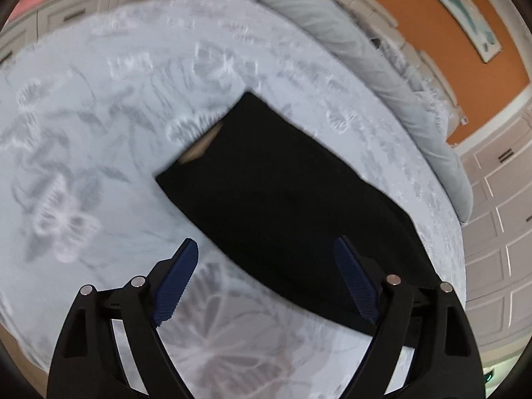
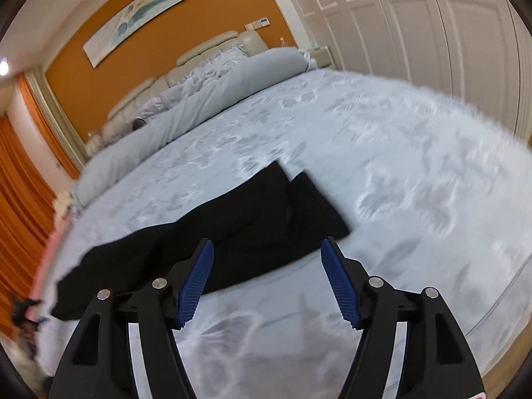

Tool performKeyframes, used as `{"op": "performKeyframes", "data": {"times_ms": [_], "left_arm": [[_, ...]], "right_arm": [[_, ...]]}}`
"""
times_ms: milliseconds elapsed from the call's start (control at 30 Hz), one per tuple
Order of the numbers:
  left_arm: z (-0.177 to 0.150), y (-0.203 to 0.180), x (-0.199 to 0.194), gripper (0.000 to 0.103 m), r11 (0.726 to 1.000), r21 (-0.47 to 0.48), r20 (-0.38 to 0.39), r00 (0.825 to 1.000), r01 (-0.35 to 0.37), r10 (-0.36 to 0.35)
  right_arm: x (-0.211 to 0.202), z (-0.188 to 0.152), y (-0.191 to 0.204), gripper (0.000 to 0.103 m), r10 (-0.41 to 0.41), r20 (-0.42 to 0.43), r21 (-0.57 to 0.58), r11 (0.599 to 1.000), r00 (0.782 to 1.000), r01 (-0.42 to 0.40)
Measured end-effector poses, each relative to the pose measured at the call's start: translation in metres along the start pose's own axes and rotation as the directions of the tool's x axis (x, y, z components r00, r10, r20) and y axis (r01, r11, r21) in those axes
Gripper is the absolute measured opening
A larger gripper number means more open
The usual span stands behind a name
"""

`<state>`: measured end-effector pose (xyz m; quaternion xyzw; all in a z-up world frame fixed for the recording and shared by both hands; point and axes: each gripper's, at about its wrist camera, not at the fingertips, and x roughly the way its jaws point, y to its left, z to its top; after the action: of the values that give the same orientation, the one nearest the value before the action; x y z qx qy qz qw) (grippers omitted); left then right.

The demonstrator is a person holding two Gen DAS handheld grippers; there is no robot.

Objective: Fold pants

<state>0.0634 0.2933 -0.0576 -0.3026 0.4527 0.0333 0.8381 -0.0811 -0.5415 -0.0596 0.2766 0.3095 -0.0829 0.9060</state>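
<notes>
Black pants [image 2: 232, 229] lying on bed [image 2: 399, 166], legs laid side by side lengthwise, so first fold looks done. Crosswise folds left, I reckon. Left claw [image 1: 266, 279] spread wide, holding nothing, hovering over waist end. Right claw [image 2: 266, 282] same, released, near leg side. Rolled duvet [image 2: 199, 103] well apart, nothing in way really.

The pants [image 2: 232, 229] lie flat on the bed [image 2: 399, 166], near its foot edge and well apart from the head end. A rolled duvet [image 2: 206, 96] runs across the bed behind them, with pillows [image 2: 212, 66] behind it against the headboard [image 2: 199, 51]. A picture [image 2: 143, 16] hangs on the wall above the headboard. Wardrobe doors [image 2: 415, 16] stand beside the bed.
</notes>
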Motion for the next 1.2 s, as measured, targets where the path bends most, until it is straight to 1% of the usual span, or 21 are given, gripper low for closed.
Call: {"op": "performKeyframes", "data": {"times_ms": [100, 167, 200, 333, 400, 467, 500, 533, 567, 600, 667, 733, 767, 833, 867, 900, 933, 1000, 1100, 1167, 1200], "left_arm": [[-0.001, 0.000, 0.028, 0.079, 0.998, -0.063, -0.053, 0.999, -0.008, 0.005], [-0.005, 0.003, 0.042, 0.064, 0.995, -0.095, -0.090, 0.996, -0.019, 0.011], [-0.007, 0.005, 0.047, 0.062, 0.994, -0.111, -0.104, 0.995, -0.018, 0.007], [-0.011, 0.008, 0.047, 0.059, 0.992, -0.125, -0.071, 0.997, -0.009, 0.000], [-0.010, 0.007, 0.050, 0.059, 0.993, -0.114, -0.066, 0.998, -0.008, 0.000], [-0.010, 0.004, 0.051, 0.059, 0.996, -0.090, -0.062, 0.998, -0.016, 0.011], [-0.010, 0.003, 0.052, 0.058, 0.996, -0.081, -0.060, 0.998, -0.024, 0.019], [-0.009, 0.002, 0.053, 0.051, 0.997, -0.068, -0.057, 0.998, -0.040, 0.036], [-0.008, 0.000, 0.054, 0.038, 0.996, -0.048, -0.052, 0.996, -0.069, 0.067], [-0.007, 0.001, 0.053, 0.034, 0.996, -0.041, -0.053, 0.996, -0.079, 0.077], [-0.003, 0.011, 0.049, 0.026, 0.998, -0.057, -0.074, 0.997, -0.039, 0.035], [0.000, 0.018, 0.048, 0.025, 0.998, -0.067, -0.104, 0.995, -0.001, -0.006], [0.001, 0.021, 0.048, 0.025, 0.998, -0.062, -0.122, 0.992, 0.011, -0.018], [0.000, 0.020, 0.049, 0.025, 0.999, -0.030, -0.127, 0.992, 0.014, -0.018], [-0.001, 0.018, 0.050, 0.026, 1.000, -0.013, -0.123, 0.992, 0.007, -0.009], [-0.001, 0.016, 0.050, 0.027, 1.000, -0.008, -0.118, 0.993, 0.001, -0.002], [-0.001, 0.015, 0.049, 0.027, 1.000, -0.013, -0.115, 0.993, -0.002, 0.001], [-0.002, 0.015, 0.049, 0.028, 1.000, -0.026, -0.121, 0.993, -0.004, 0.001], [-0.001, 0.014, 0.047, 0.030, 1.000, -0.029, -0.144, 0.990, -0.010, 0.006], [-0.002, 0.012, 0.047, 0.031, 1.000, -0.018, -0.146, 0.989, -0.020, 0.017], [-0.003, 0.011, 0.047, 0.031, 1.000, -0.011, -0.144, 0.989, -0.028, 0.026]], "right_arm": [[0.020, 0.003, 0.015, 0.066, 0.021, -0.038, 0.025, 0.999, 0.999, -0.020], [0.038, 0.008, 0.029, 0.066, 0.018, -0.064, 0.027, 0.999, 0.998, -0.016], [0.049, 0.012, 0.036, 0.066, 0.024, -0.077, 0.041, 0.999, 0.997, -0.021], [0.099, 0.017, 0.067, 0.066, 0.154, -0.139, 0.154, 0.979, 0.978, -0.132], [0.120, 0.014, 0.087, 0.066, 0.140, -0.175, 0.122, 0.985, 0.975, -0.120], [0.154, 0.011, 0.111, 0.066, 0.029, -0.254, 0.052, 0.999, 0.967, -0.016], [0.172, 0.009, 0.117, 0.057, -0.033, -0.281, 0.032, 0.999, 0.959, 0.044], [0.179, 0.010, 0.119, 0.005, -0.053, -0.281, 0.025, 0.998, 0.958, 0.062], [0.182, 0.014, 0.119, 0.005, -0.056, -0.279, 0.039, 0.997, 0.959, 0.070], [0.172, 0.024, 0.119, 0.004, 0.001, -0.223, 0.093, 0.995, 0.975, 0.020], [0.132, 0.038, 0.125, 0.004, 0.082, -0.093, 0.070, 0.995, 0.992, -0.075], [0.081, 0.042, 0.129, 0.003, 0.145, 0.003, 0.000, 0.989, 0.989, -0.145], [0.070, 0.038, 0.123, 0.003, 0.154, 0.004, 0.000, 0.988, 0.988, -0.154], [0.076, 0.014, 0.090, 0.005, 0.087, -0.084, 0.012, 0.996, 0.993, -0.086], [0.089, 0.002, 0.071, 0.010, 0.052, -0.140, 0.032, 0.998, 0.989, -0.048], [0.099, -0.009, 0.058, 0.027, 0.039, -0.187, 0.057, 0.998, 0.982, -0.029], [0.111, -0.024, 0.038, 0.025, 0.013, -0.247, 0.097, 0.995, 0.969, 0.011], [0.103, -0.036, 0.019, 0.021, 0.058, -0.191, 0.155, 0.988, 0.980, -0.029], [0.077, -0.027, 0.024, 0.046, -0.010, -0.109, 0.156, 0.987, 0.994, 0.027], [0.062, -0.014, 0.035, 0.052, -0.022, -0.055, 0.129, 0.991, 0.998, 0.029], [0.055, -0.006, 0.042, 0.061, -0.030, -0.026, 0.114, 0.993, 0.999, 0.033]]}}
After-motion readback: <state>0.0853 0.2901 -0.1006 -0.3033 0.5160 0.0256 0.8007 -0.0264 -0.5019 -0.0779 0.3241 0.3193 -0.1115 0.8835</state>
